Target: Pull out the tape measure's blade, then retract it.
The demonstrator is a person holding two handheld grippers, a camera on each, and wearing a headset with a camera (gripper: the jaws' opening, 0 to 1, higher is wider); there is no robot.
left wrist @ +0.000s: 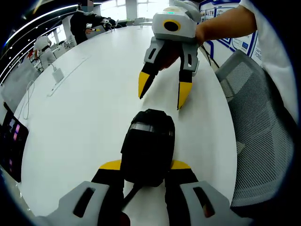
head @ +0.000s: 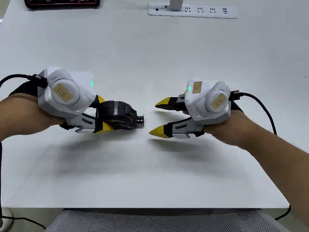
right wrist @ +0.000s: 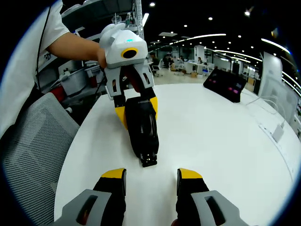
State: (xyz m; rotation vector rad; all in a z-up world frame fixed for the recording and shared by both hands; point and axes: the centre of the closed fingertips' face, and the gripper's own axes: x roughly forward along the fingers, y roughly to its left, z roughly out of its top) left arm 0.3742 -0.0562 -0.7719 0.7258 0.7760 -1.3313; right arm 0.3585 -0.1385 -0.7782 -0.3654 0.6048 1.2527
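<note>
Tape measure (head: 120, 115) rear, apparently out of sight between left gripper (head: 103, 113) jaws.

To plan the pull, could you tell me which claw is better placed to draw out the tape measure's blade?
Probably the right claw: it is open, facing the blade hook, while the left claw is shut on the tape measure.

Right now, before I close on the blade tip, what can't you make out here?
Sides of the tape measure: head view, covered by the jaws of the left hand-held gripper.
The blade hook: head view, too small to tell its shape.
Tape measure's rear: right gripper view, behind the left hand-held gripper.
The dark device: head view, cut off by the top edge.
</note>
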